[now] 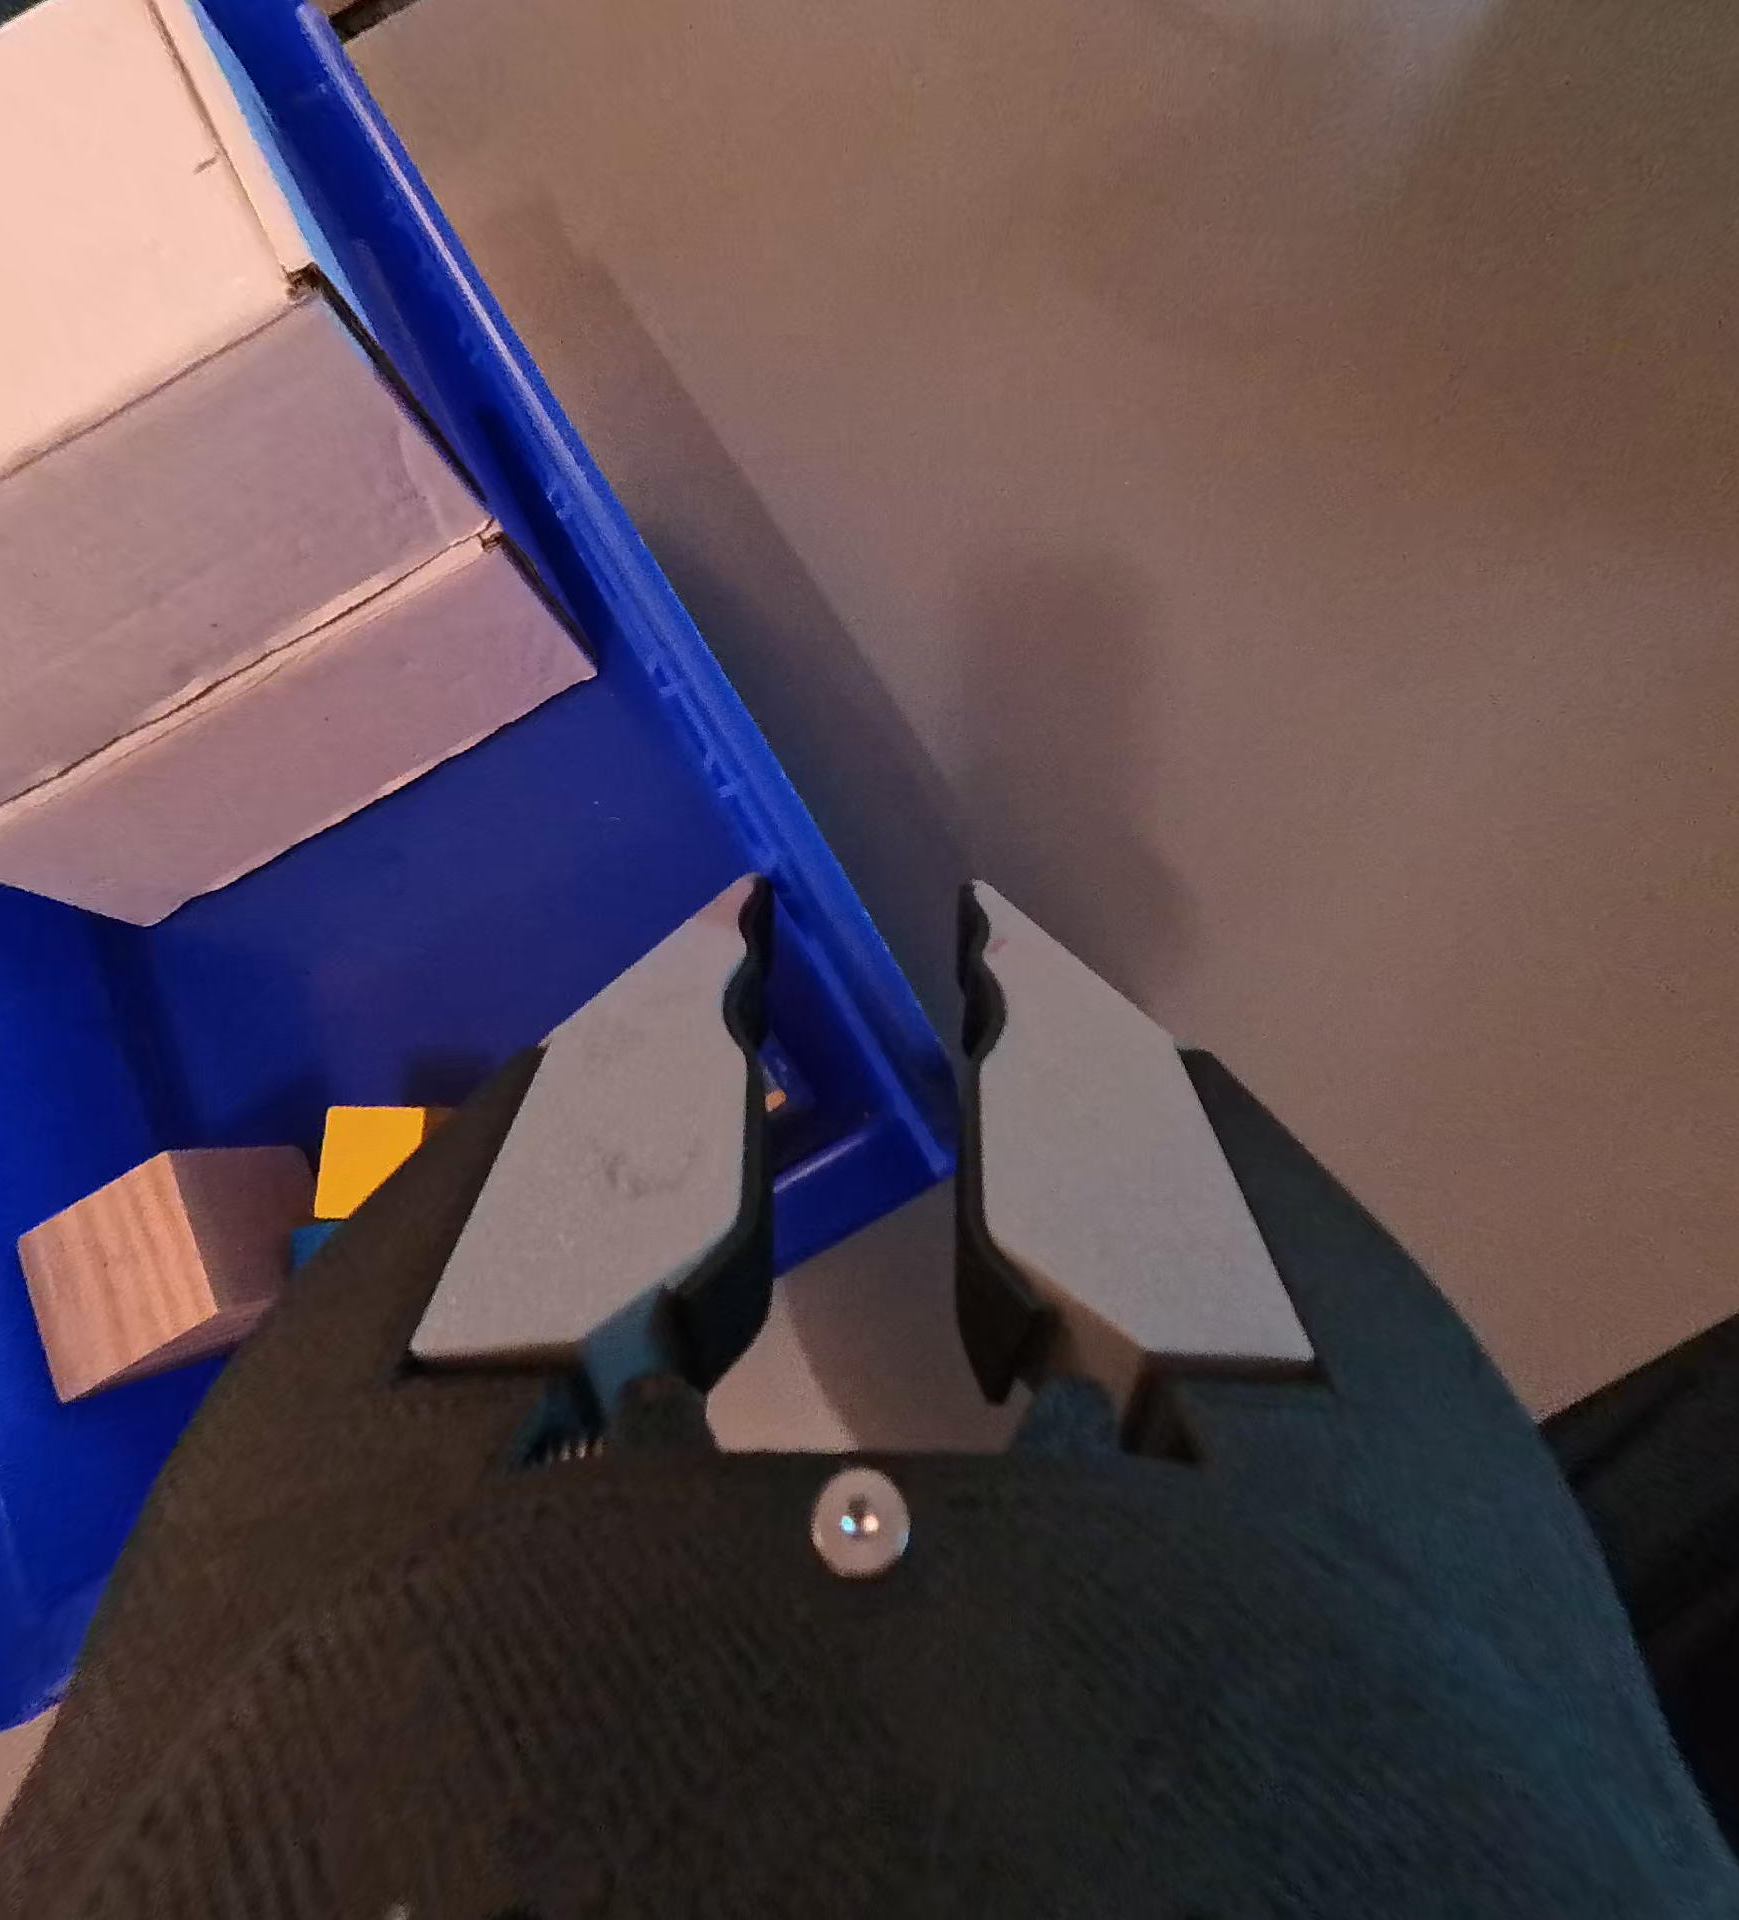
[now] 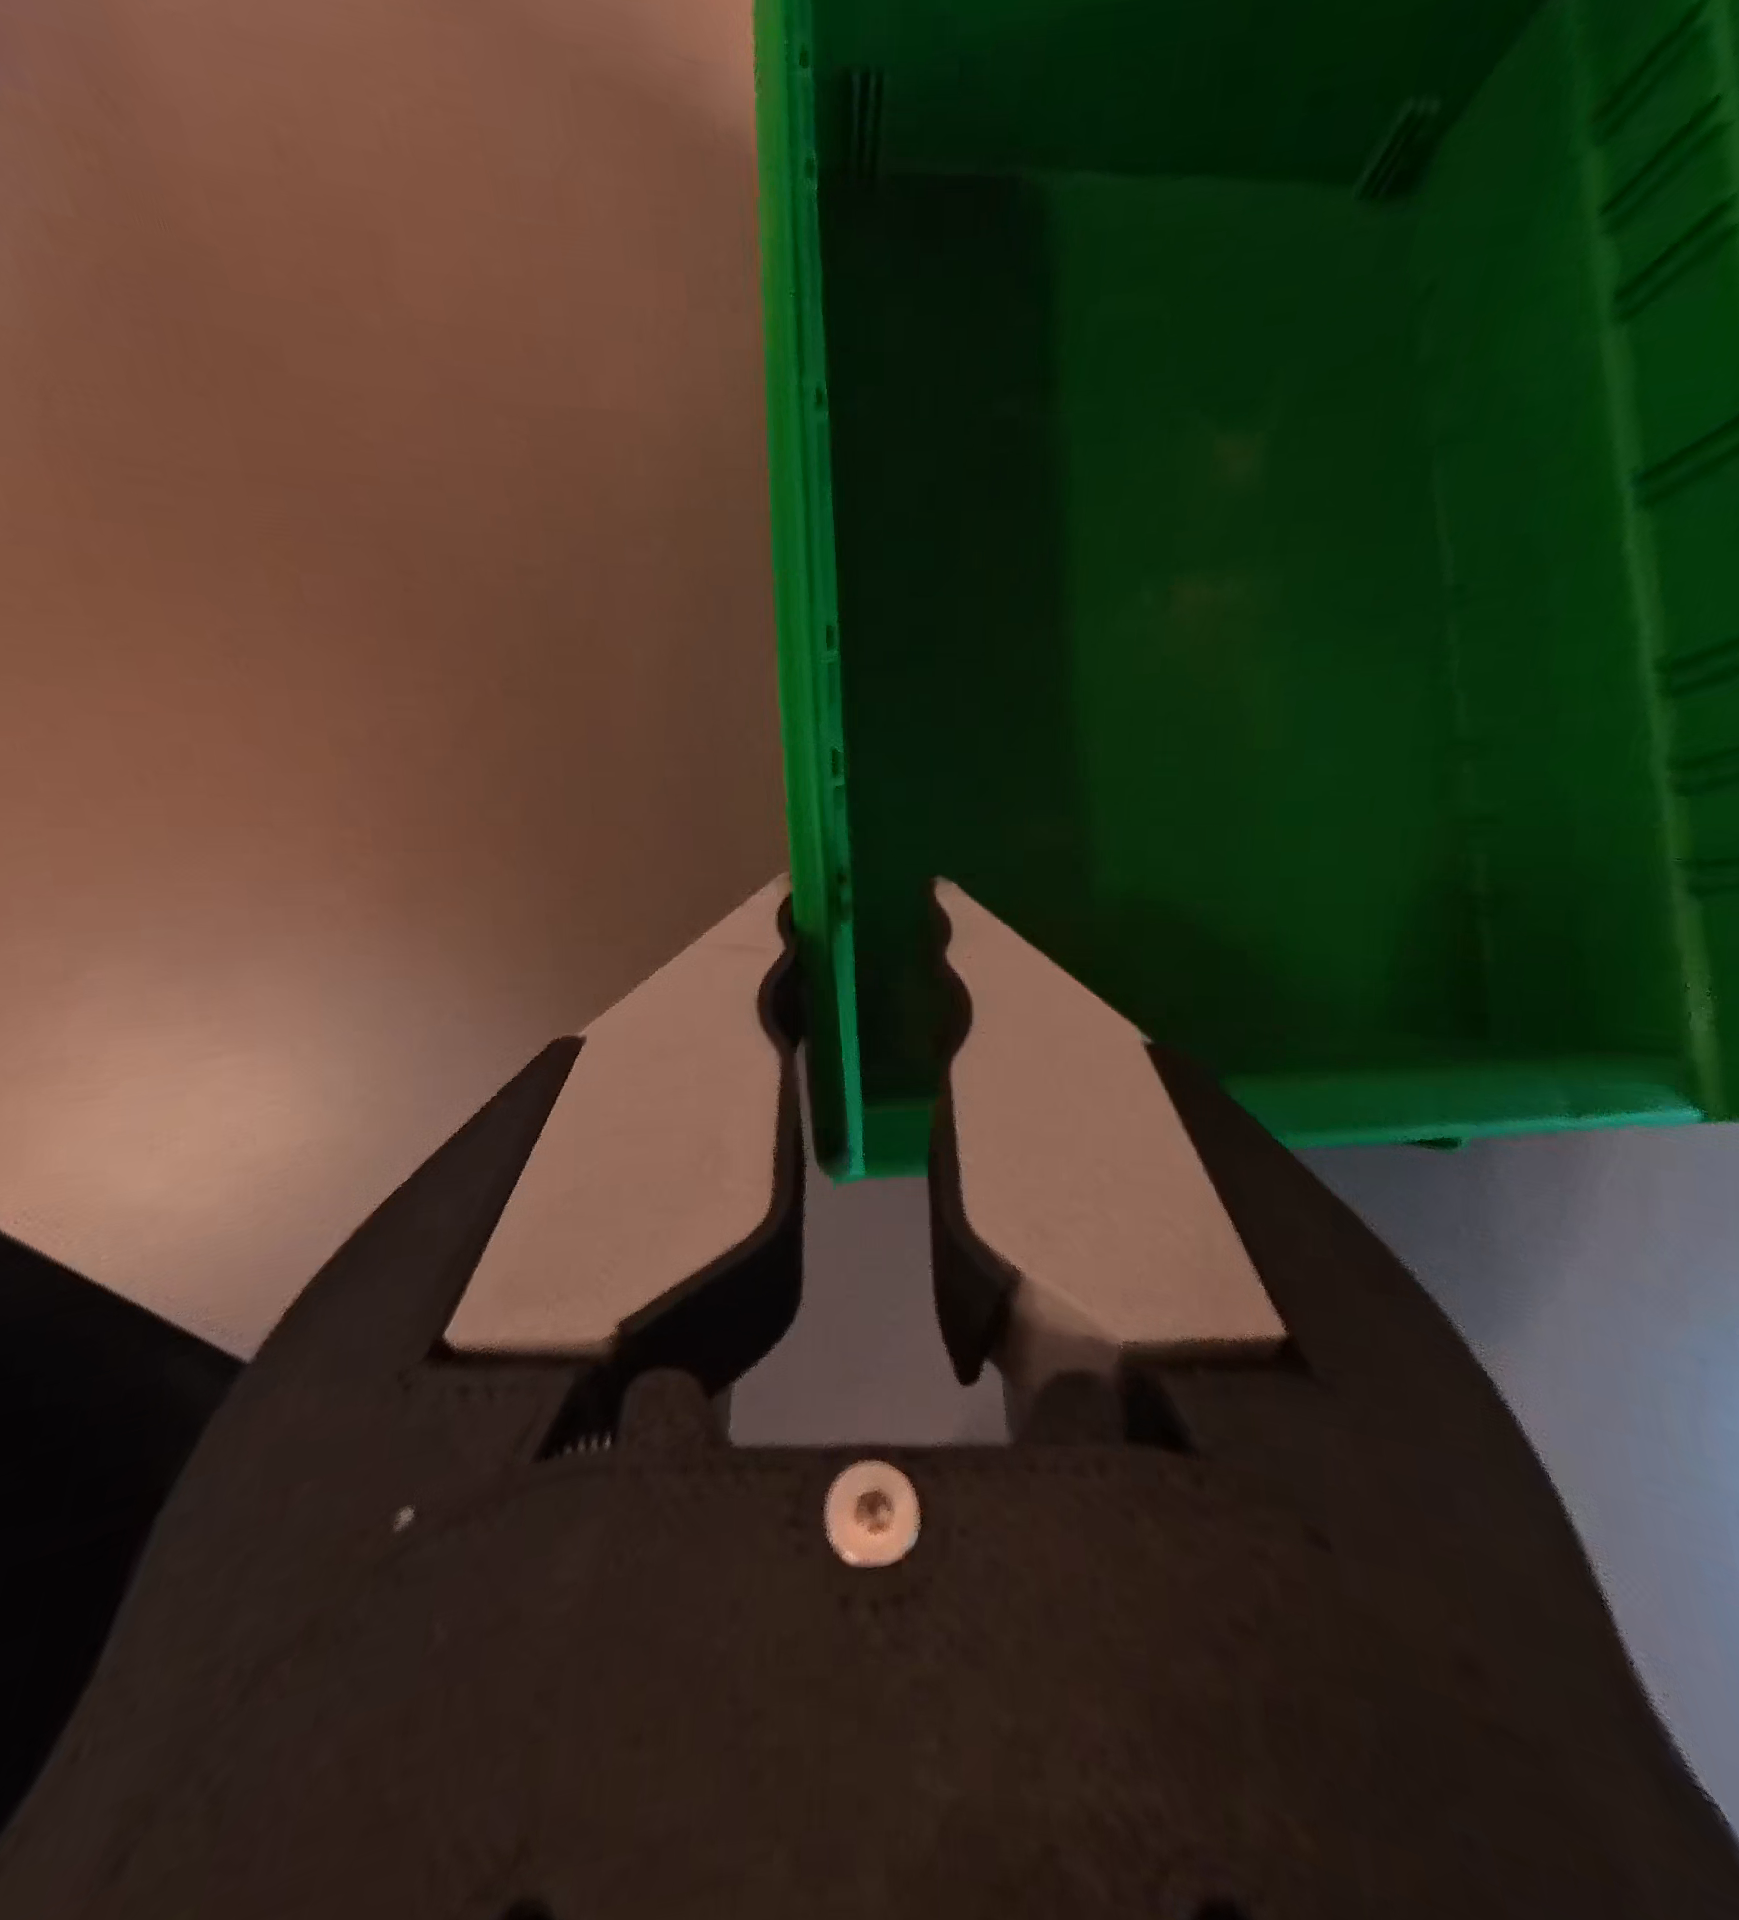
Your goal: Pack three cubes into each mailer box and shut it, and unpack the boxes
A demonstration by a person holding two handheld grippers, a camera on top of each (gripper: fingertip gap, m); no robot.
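Three white mailer boxes [image 1: 148,540] lay shut, stacked in a leaning pile in one blue bin [image 1: 491,894]. Below them sat a plain wooden cube [image 1: 153,1262] beside a yellow cube [image 1: 366,1158].

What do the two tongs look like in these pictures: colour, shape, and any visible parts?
Both look alike. The left tongs and right tongs have a black, layered-looking body that forks into two prongs. Each finger is a pale grey wedge tapering to a point, with a black wavy pad on its inner side. A silver screw sits in the middle of the body. No cables or sleeves show.
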